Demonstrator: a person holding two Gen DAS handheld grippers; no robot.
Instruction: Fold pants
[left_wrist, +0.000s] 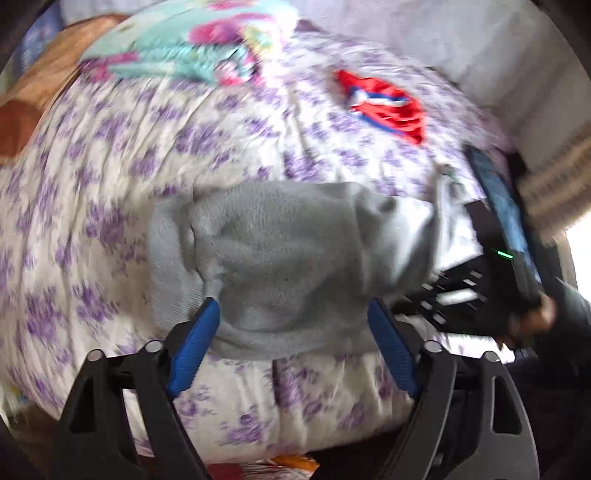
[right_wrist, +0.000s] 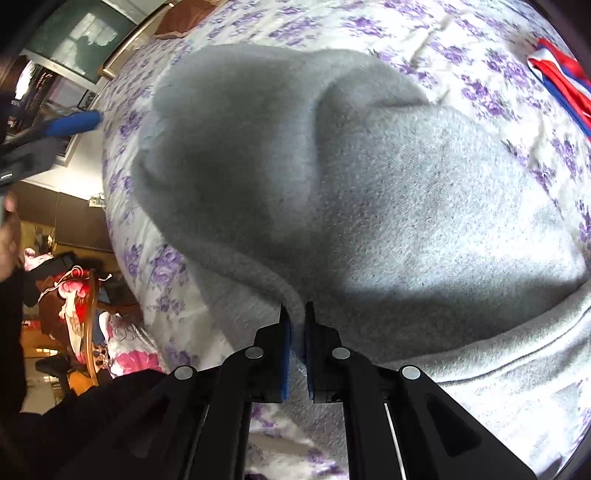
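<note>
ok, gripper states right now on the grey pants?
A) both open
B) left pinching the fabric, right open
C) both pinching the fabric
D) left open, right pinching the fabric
D: the left gripper has its jaws spread wide above the grey pants with nothing clamped, while the right gripper has its jaws closed on a fold of the fabric edge.

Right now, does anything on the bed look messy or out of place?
The grey pants are bunched in a lump rather than flat, one edge pinched in the right gripper. A red, white and blue cloth lies crumpled on the floral sheet.
</note>
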